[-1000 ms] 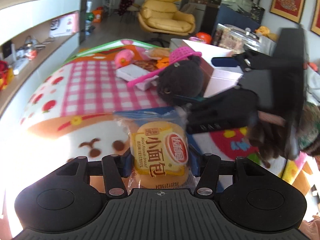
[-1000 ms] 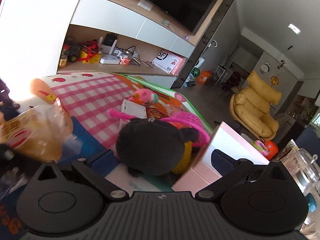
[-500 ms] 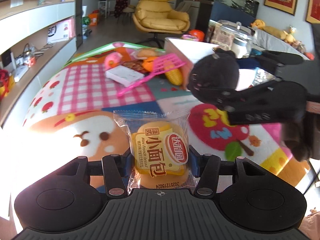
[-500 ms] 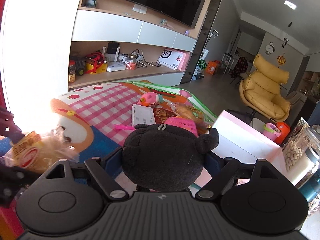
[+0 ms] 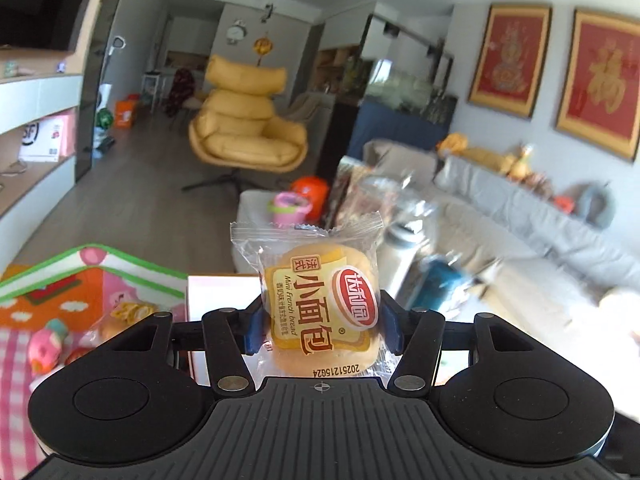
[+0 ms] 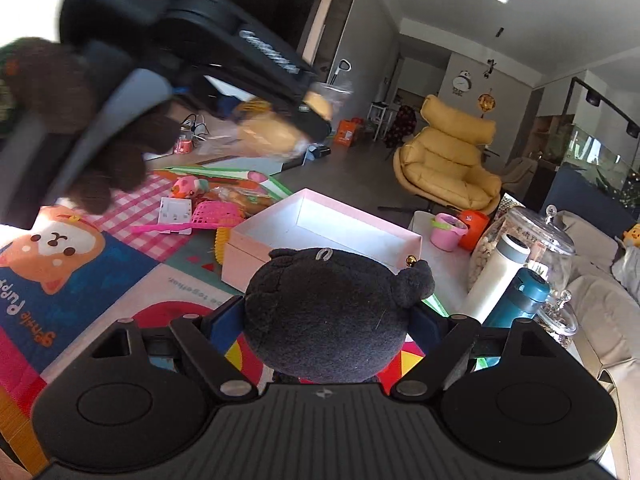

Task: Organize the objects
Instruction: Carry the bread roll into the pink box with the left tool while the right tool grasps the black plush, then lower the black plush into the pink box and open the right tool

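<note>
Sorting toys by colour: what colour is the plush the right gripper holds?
Black plush toy, clearest in the right wrist view.

Home living room: armchair [image 5: 248, 128], sofa [image 5: 520, 216], playmat [image 6: 100, 264].

Counted across both wrist views: 1 clear-wrapped yellow mini French bread packet [image 5: 320, 312], 1 black plush toy [image 6: 332, 316], 1 open pink-and-white cardboard box [image 6: 320, 236], 1 pink plastic scoop net [image 6: 208, 216], 1 white flat card box [image 6: 174, 214], 1 yellow padded armchair [image 6: 444, 160], 2 red gold-framed wall pictures [image 5: 508, 56], 1 white bottle [image 6: 498, 276], 1 teal bottle [image 6: 518, 296].
</note>
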`<control>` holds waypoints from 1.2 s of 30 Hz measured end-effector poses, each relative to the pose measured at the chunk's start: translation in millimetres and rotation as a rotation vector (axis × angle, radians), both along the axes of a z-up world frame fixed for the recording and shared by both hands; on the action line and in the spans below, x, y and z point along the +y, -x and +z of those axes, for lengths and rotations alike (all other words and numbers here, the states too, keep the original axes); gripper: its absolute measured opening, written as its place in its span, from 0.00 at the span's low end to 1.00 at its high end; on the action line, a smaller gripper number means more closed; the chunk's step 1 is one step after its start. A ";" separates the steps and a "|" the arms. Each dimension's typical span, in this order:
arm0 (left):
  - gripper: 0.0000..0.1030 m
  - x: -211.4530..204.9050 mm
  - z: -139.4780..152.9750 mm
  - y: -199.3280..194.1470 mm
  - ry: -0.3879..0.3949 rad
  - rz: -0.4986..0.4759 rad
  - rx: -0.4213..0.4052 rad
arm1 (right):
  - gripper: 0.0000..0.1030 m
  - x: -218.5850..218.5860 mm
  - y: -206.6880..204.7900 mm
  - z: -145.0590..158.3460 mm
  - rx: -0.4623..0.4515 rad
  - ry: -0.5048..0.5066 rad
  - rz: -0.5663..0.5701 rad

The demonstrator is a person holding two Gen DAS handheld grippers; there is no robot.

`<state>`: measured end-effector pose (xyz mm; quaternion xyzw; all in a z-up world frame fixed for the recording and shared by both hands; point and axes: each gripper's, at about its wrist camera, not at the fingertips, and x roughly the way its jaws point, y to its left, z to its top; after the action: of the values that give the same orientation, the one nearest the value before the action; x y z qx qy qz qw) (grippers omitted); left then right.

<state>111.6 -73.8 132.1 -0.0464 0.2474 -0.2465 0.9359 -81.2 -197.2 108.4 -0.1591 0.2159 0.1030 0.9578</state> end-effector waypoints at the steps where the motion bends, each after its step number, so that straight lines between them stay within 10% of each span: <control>1: 0.56 -11.5 -12.4 -13.2 -0.052 0.014 0.022 | 0.82 -2.5 -1.5 0.8 0.000 -0.007 -0.006; 13: 0.56 47.7 -39.5 28.4 0.010 -0.011 0.015 | 0.82 -27.8 -73.4 28.9 0.006 -0.186 -0.056; 19: 0.56 70.6 -57.6 79.0 -0.158 -0.025 -0.007 | 0.97 -15.1 -137.2 38.5 0.017 -0.225 -0.067; 30: 0.56 116.7 -72.3 58.3 -0.229 0.054 -0.015 | 1.00 36.8 -77.5 -40.2 0.097 -0.133 -0.020; 36: 0.56 154.1 -57.3 -0.4 -0.051 0.193 0.043 | 1.00 45.8 -60.6 -69.7 0.119 -0.128 -0.030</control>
<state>112.1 80.3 74.8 -0.0517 0.2679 -0.1476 0.9506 -20.6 -151.4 38.7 -0.0880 0.2677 0.1115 0.9530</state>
